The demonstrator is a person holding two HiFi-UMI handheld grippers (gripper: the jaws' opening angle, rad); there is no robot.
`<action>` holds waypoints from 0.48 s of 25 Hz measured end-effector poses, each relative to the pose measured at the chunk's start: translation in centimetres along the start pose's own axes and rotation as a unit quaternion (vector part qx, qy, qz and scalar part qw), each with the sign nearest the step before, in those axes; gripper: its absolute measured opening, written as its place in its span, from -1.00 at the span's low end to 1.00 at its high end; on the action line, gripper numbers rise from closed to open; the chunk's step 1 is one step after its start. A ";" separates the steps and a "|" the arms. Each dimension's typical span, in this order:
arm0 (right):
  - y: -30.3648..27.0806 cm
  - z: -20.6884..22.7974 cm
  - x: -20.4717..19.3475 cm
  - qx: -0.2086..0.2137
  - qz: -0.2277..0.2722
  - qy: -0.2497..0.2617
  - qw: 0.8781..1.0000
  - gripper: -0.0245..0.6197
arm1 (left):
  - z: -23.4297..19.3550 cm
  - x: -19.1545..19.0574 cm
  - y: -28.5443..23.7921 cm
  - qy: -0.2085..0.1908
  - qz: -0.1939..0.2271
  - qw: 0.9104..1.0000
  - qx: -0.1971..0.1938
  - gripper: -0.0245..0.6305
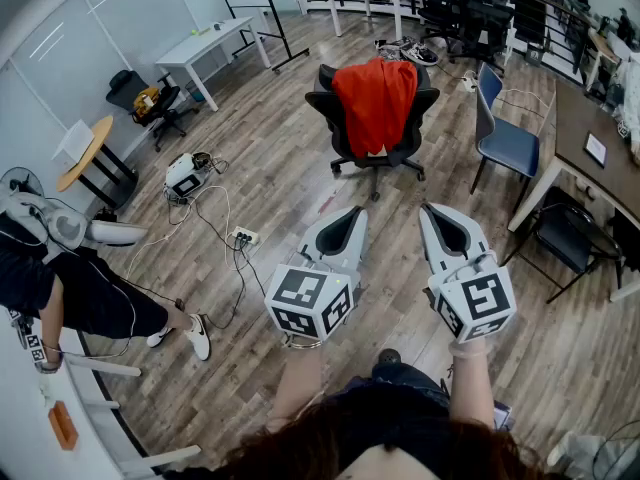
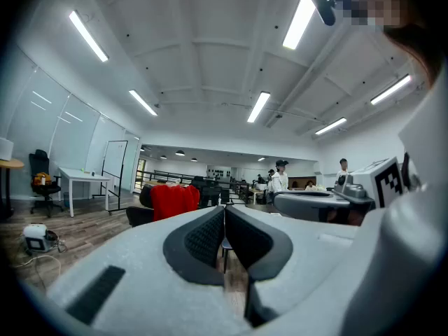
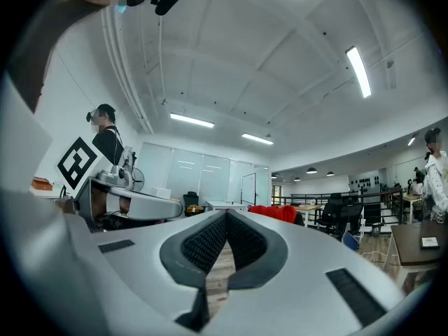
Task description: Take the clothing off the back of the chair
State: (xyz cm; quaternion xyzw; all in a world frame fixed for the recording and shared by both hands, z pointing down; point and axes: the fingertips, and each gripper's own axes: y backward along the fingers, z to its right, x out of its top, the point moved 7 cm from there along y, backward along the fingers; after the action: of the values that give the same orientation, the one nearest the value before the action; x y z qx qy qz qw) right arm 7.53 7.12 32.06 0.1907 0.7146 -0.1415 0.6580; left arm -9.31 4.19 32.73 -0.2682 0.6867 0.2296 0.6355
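Note:
A red garment hangs over the back of a black office chair out on the wooden floor. The garment shows small and far off in the left gripper view, and as a red strip in the right gripper view. My left gripper and right gripper are held side by side, level, well short of the chair. Both are shut with the pads tip to tip and nothing between them.
A blue chair and a dark desk stand to the right of the black chair. Cables, a power strip and a small device lie on the floor at left. A seated person is at far left. White tables stand behind.

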 end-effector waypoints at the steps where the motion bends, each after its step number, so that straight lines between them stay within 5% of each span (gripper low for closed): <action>1: -0.1 0.3 0.0 0.000 -0.001 0.000 1.000 -0.96 | 0.0 0.0 -0.3 0.001 0.000 1.000 0.000 -0.86; 12: -1.7 3.2 -0.5 0.013 0.013 0.004 1.000 -0.96 | 0.1 -0.1 -3.9 0.008 0.004 1.000 0.002 -0.86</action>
State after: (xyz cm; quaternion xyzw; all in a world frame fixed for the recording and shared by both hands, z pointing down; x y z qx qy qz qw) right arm 9.56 4.10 32.22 0.2093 0.7128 -0.1417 0.6542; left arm -6.62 1.37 32.93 -0.2659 0.6932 0.2292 0.6295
